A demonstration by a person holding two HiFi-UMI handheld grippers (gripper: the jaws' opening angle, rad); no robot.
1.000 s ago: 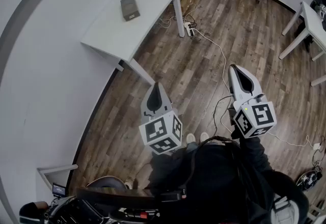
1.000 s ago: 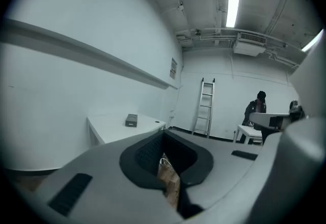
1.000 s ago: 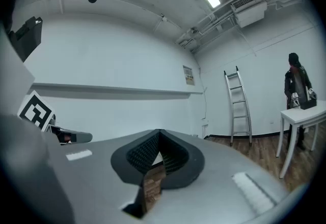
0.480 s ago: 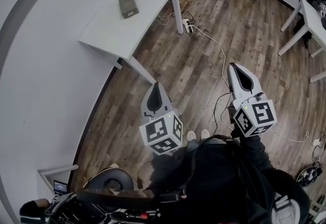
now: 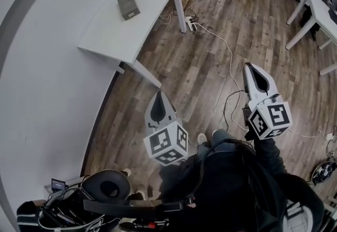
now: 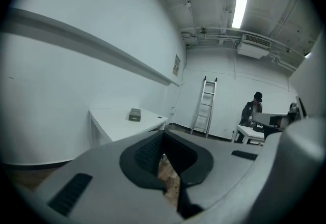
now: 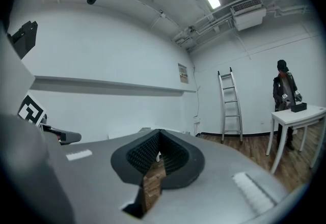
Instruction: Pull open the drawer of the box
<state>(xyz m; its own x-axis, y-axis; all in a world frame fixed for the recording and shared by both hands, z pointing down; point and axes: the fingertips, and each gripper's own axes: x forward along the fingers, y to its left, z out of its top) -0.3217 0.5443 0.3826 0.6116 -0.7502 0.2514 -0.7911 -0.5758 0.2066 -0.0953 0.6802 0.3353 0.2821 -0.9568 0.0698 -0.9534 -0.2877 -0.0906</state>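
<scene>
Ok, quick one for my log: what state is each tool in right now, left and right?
Left tool: closed, tips together, holding nothing.
Right tool: closed, tips together, holding nothing.

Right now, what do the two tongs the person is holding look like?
The left tongs and right tongs are pale grey pointed shells with black ribbed pads inside. Each carries a white cube printed with black square markers. The person's sleeves are black.
</scene>
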